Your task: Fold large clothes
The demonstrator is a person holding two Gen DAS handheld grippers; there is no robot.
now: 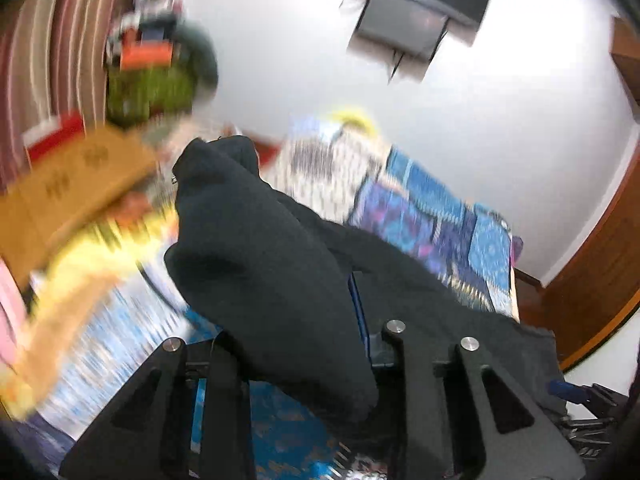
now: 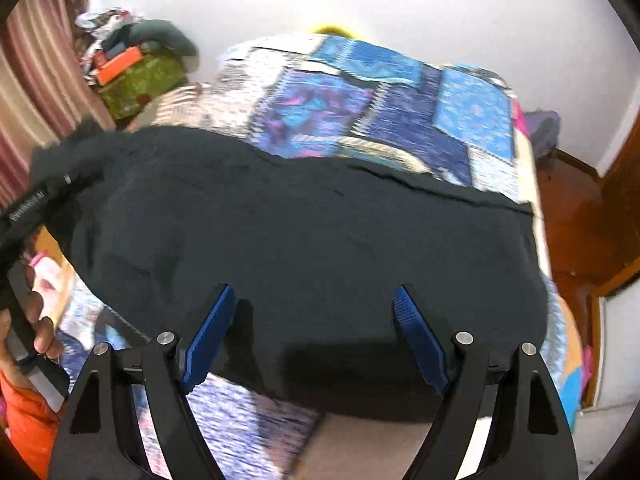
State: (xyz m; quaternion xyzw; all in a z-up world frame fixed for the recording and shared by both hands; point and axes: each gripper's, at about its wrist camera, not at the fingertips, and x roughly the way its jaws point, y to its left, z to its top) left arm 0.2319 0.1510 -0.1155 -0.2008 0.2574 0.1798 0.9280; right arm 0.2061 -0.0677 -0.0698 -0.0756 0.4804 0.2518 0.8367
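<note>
While the left gripper (image 1: 320, 340) pinches a fold of the one black garment (image 2: 304, 240), its fingers mostly buried in the cloth, the right gripper (image 2: 314, 332) hangs spread above that garment, two blue pads (image 2: 212, 336) clear of the fabric; the garment lies across the near part of a bed under one patchwork quilt (image 2: 360, 96), its far hem running straight across; beyond it the quilt is bare to the white wall (image 2: 440, 8); a hand (image 2: 38, 324) shows at left.
</note>
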